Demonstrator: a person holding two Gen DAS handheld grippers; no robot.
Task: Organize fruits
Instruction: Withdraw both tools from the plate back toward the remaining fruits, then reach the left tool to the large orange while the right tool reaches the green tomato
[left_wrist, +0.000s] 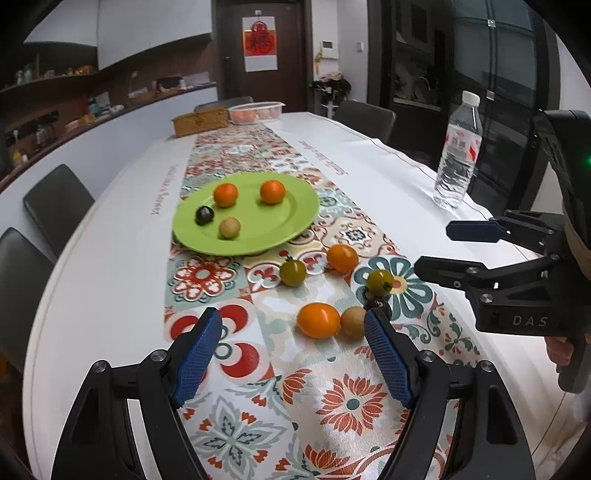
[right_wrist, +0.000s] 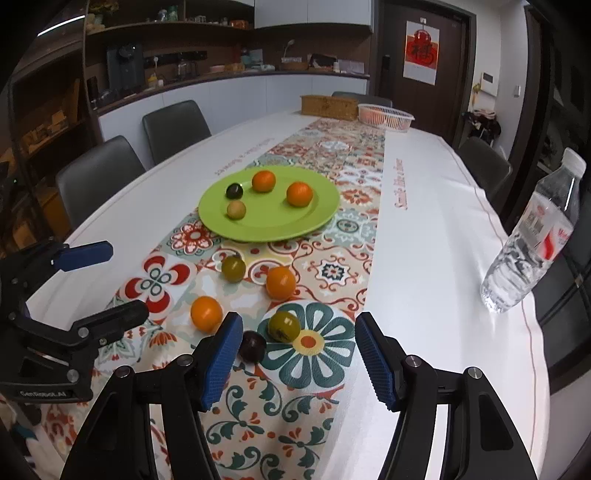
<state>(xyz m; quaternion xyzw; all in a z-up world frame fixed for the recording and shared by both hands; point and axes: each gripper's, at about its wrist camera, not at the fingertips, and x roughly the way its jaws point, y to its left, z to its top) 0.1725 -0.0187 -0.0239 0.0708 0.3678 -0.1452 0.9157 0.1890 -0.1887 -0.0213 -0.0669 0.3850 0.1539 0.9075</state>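
Left gripper: black linkage arms, blue ribbed pads; fingers spread wide, holding nothing, above the runner
Right gripper: same build; fingers spread wide, holding nothing, over the dark fruit and green tomato
Green plate: round, glossy, shallow rim; carries two oranges, a dark round fruit and a tan round fruit, all apart
Loose fruits: smooth orange tomato touching a tan fruit; two green tomatoes; another orange one; dark fruit just beside the right gripper's left pad
Runner: patterned floral tiles, matte, along the table's middle
Tablecloth: white, smooth; open room on both sides of the runner
Water bottle: clear plastic, upright, near the table's edge
Far end: wicker box, plastic basket
Room: grey chairs, kitchen counter, dark door
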